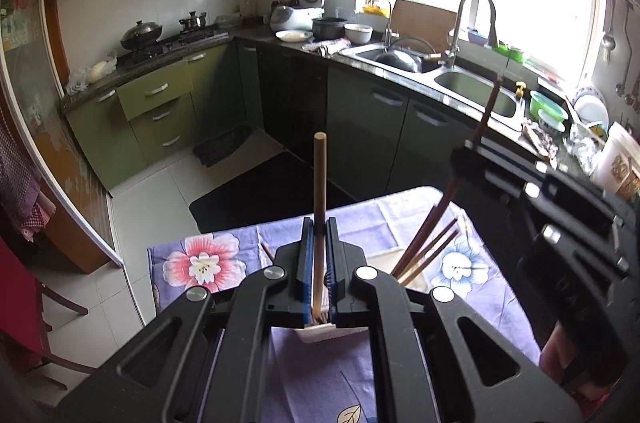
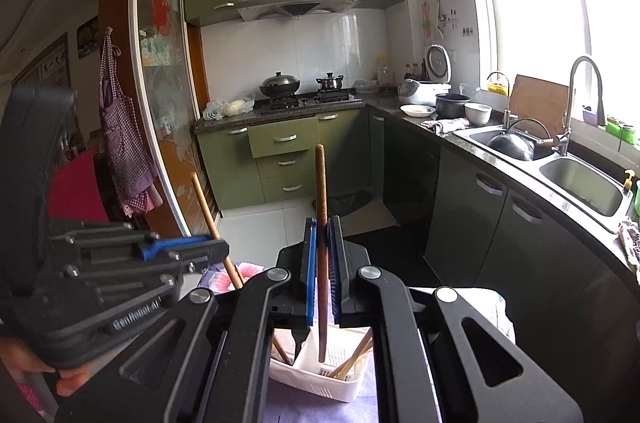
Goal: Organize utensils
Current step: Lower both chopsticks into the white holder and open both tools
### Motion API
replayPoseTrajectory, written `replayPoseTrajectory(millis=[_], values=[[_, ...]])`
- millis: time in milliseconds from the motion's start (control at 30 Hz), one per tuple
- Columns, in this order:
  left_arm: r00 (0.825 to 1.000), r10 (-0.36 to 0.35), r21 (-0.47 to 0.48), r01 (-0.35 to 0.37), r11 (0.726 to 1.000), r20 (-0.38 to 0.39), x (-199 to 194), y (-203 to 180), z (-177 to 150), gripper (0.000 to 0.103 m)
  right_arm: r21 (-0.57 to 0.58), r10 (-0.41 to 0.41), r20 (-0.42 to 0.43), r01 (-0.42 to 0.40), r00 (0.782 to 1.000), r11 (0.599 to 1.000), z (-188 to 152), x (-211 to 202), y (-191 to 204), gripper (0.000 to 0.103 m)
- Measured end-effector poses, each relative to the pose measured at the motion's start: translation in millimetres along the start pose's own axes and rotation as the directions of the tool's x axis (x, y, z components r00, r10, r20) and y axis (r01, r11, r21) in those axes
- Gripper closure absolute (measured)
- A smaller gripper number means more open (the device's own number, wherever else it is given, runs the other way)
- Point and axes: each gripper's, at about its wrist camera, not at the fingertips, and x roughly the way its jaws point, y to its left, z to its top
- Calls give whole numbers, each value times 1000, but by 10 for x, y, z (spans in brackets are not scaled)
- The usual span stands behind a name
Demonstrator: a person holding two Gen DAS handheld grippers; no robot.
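A floral-clothed tabletop [image 1: 208, 259] stood in a green-cabineted kitchen, open floor beyond its far edge. Left gripper [image 1: 319, 251] clenched a light chopstick [image 1: 319, 183], right gripper [image 2: 321, 263] a dark chopstick [image 2: 321, 191], above the white utensil basket [image 2: 320, 379].

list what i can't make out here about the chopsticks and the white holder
- Left wrist view: the white holder is mostly hidden behind the left gripper, so its compartments don't show.
- Right wrist view: the lower tip of the light chopstick is hidden behind the right gripper.
- Both views: how many chopsticks already stand in the holder; the gripper bodies cover some.
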Motion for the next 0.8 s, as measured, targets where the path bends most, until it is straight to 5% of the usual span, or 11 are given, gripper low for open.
replayPoseTrajectory(millis=[133,800], values=[[1000,0,4,0,1000,-27,150,41,-179,80,0,3,-13,-3,1000,1000,-57,97,7,96],[998,-54,-4,54,999,-34,-48,41,-598,79,-37,-27,-87,24,996,999,-747,431,117,96]])
